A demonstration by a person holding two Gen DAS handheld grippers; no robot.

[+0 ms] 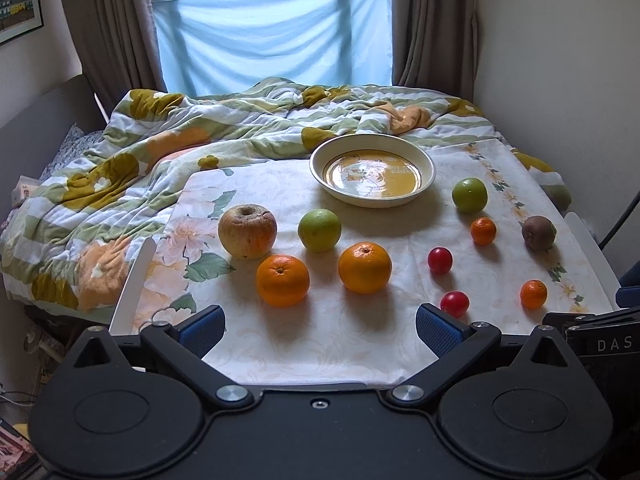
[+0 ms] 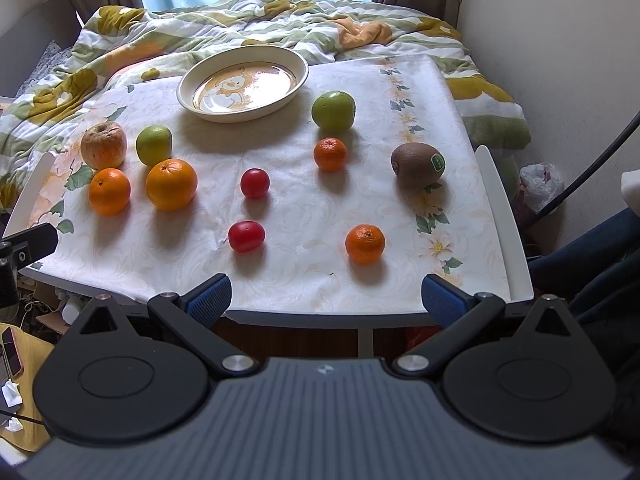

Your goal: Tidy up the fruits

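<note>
A cream bowl (image 1: 427, 160) (image 2: 303, 65) stands empty at the back of the floral-clothed table (image 1: 320, 352). On the left lie a wrinkled apple (image 1: 247, 231), a green citrus (image 1: 319, 229) and two oranges (image 1: 282, 280) (image 1: 364, 267). On the right lie a green apple (image 2: 333, 111), two mandarins (image 2: 330, 154) (image 2: 365, 243), two red tomatoes (image 2: 255, 183) (image 2: 246, 235) and a kiwi (image 2: 417, 165). My left gripper (image 1: 320, 330) is open and empty at the table's near edge. My right gripper (image 2: 326, 298) is open and empty, just in front of the near edge.
A rumpled flowered quilt (image 1: 120, 160) covers the bed behind and left of the table. A wall (image 2: 560, 60) runs close along the right. A curtained window (image 1: 272, 36) is at the back. A phone (image 2: 12, 350) lies low on the left.
</note>
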